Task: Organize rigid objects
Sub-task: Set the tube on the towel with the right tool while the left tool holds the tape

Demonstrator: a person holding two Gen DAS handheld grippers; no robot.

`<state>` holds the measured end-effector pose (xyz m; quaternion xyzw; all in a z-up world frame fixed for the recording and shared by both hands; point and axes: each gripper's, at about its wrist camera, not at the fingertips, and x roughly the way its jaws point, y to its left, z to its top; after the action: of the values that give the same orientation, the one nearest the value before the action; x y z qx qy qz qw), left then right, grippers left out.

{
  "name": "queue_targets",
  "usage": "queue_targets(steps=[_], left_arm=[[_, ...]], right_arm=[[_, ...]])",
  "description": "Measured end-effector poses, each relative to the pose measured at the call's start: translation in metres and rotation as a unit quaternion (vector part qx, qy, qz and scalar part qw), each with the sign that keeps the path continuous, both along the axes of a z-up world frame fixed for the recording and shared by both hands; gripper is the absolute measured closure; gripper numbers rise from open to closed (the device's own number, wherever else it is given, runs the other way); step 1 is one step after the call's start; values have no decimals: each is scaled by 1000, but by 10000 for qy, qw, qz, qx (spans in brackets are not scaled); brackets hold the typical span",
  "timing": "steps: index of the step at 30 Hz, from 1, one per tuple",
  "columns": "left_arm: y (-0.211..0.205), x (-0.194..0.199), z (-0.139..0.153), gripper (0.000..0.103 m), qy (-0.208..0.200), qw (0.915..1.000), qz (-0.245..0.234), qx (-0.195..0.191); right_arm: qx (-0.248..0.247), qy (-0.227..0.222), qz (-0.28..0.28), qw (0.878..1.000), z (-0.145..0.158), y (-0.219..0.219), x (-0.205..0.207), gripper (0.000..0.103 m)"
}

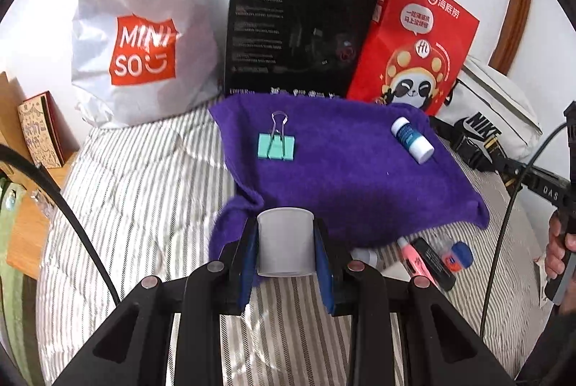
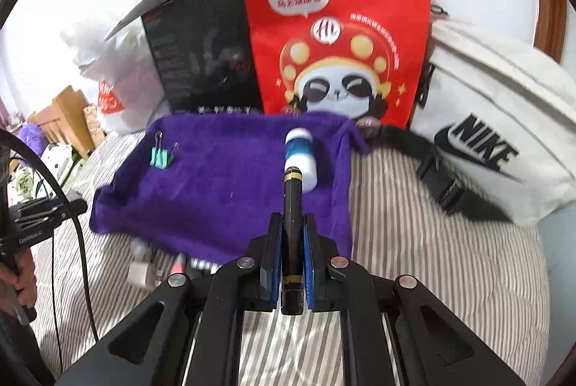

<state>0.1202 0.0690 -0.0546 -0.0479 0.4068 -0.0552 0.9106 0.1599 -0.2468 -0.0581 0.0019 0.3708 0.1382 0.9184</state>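
A purple towel lies on the striped bed and also shows in the right wrist view. On it lie a teal binder clip and a blue-and-white bottle. My left gripper is shut on a grey cup over the towel's near edge. My right gripper is shut on a dark pen with gold bands, pointing toward the bottle.
Small items lie at the towel's near edge: a pink marker, a black stick, a blue-capped thing, a white charger. Behind stand a Miniso bag, black box, red bag, Nike bag.
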Motion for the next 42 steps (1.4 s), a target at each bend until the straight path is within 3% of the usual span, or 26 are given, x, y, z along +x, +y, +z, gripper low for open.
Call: queue_targets(steps=[8, 15, 22, 31, 42], left_arm=[[4, 25, 12, 75, -127, 9999, 86, -17], [7, 48, -2, 75, -48, 9995, 230, -206], [7, 59, -15, 75, -30, 9988, 226, -427], [8, 56, -22, 75, 71, 9991, 118, -408], [6, 56, -23, 75, 98, 9991, 15, -418]], right_arm=[[105, -206, -117, 9997, 14, -2, 24, 92], [184, -177, -92, 9996, -10, 0, 41, 92], [-73, 218, -22, 9997, -35, 11, 53, 92], [-315, 601, -48, 9977, -59, 20, 64, 92], [-633, 739, -110, 9952, -77, 34, 71, 92]])
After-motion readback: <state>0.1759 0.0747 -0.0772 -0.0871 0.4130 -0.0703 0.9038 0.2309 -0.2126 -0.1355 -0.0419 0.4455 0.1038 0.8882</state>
